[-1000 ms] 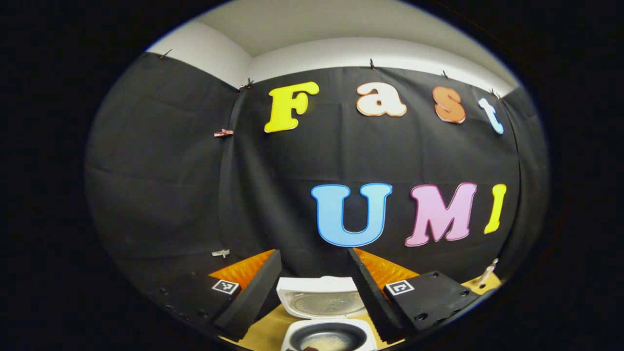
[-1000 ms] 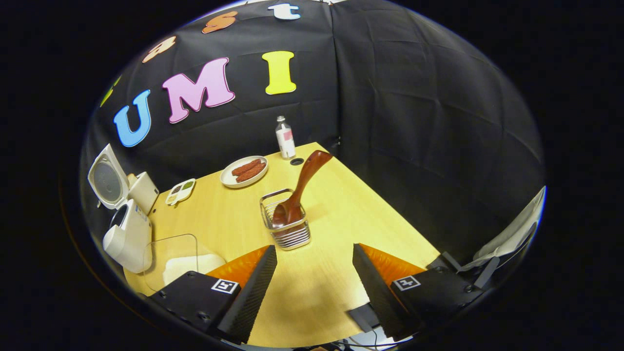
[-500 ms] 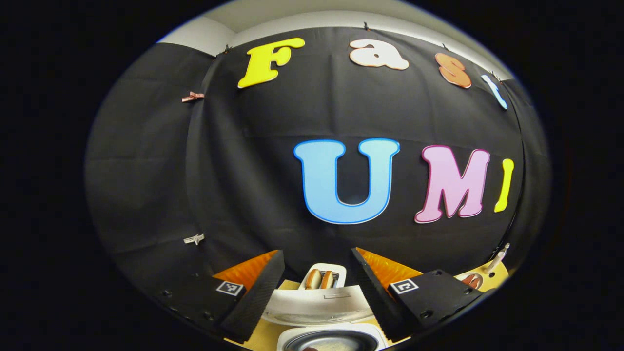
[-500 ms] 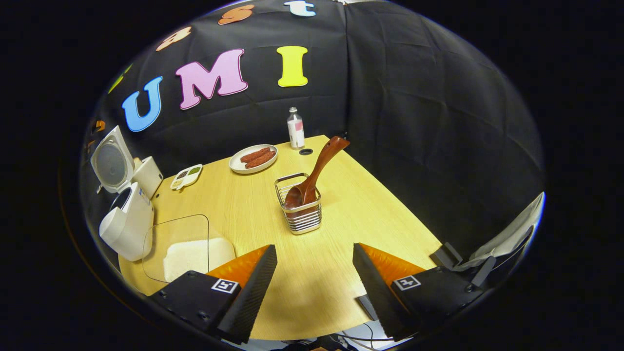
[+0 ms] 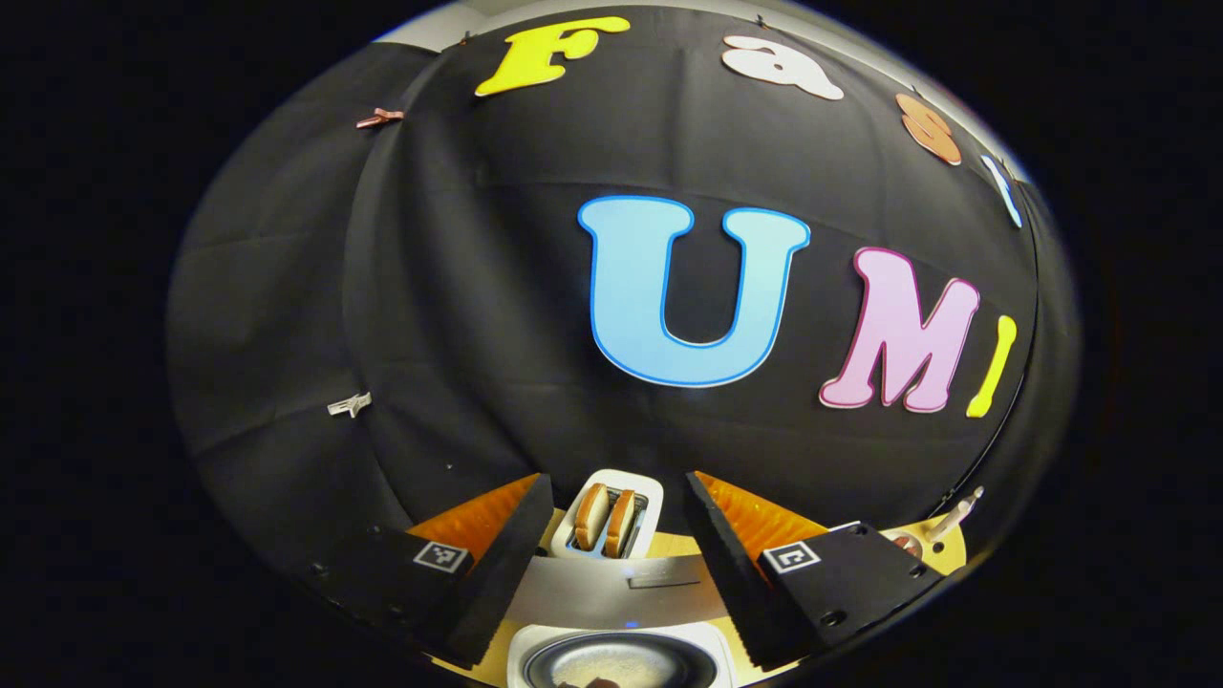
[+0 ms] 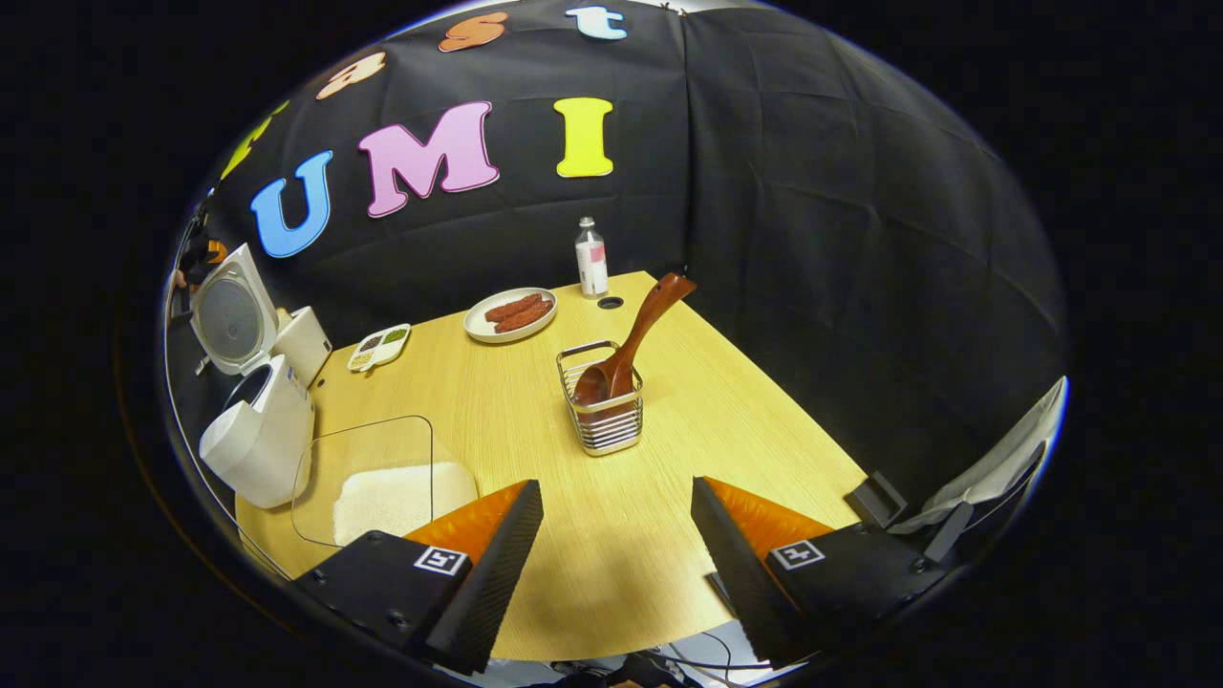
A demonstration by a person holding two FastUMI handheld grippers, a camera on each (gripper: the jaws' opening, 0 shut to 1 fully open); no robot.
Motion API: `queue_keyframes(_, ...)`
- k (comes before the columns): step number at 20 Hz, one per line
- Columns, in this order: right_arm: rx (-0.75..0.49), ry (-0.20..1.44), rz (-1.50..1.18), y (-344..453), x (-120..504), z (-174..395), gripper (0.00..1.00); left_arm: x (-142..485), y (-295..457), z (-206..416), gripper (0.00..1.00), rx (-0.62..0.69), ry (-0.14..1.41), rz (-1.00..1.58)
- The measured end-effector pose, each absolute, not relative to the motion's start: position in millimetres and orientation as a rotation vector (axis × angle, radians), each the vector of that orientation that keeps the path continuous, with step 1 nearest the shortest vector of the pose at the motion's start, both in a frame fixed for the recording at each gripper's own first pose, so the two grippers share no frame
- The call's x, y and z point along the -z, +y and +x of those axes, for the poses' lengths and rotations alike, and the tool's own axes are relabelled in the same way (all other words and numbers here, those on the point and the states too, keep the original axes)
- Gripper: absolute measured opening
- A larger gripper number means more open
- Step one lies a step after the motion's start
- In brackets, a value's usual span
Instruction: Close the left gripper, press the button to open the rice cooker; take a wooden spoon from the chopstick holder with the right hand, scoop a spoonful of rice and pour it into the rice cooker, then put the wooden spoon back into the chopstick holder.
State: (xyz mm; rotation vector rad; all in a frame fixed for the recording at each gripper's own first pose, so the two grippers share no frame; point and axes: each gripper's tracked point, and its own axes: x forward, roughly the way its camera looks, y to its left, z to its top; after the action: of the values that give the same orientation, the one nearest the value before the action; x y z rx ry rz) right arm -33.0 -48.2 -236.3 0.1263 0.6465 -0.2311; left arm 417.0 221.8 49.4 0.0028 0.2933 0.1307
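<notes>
Wooden spoon [image 6: 631, 334] leans in the wire holder [image 6: 602, 413] at frame centre — bowl down, apparently returned. Cooker [image 6: 250, 406] gapes at left. Right gripper [image 6: 616, 559] and left gripper [image 5: 611, 564], fingers wide and empty — best withdrawn without knocking the holder.

Cloth-walled recording booth, wooden table [image 6: 535, 401]

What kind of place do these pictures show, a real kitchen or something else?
Probably a staged kitchen corner in a recording booth, not a real kitchen. A wooden table stands against black cloth walls and carries an open rice cooker, a toaster and a plate of sausages.
</notes>
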Motion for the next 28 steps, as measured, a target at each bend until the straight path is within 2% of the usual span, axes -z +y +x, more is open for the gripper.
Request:
queue_keyframes(12,0.154,0.644,0.136,-34,238,-56,0.99,-11,199,323,0.96,-0.084,0.417,-0.003)
queue_keyframes(19,0.090,0.655,0.122,-21,241,-64,0.99,59,182,263,0.98,-0.090,0.502,-0.012)
queue_keyframes(28,0.049,0.684,0.065,-12,246,-79,0.99,139,175,225,0.98,-0.096,0.546,0.006)
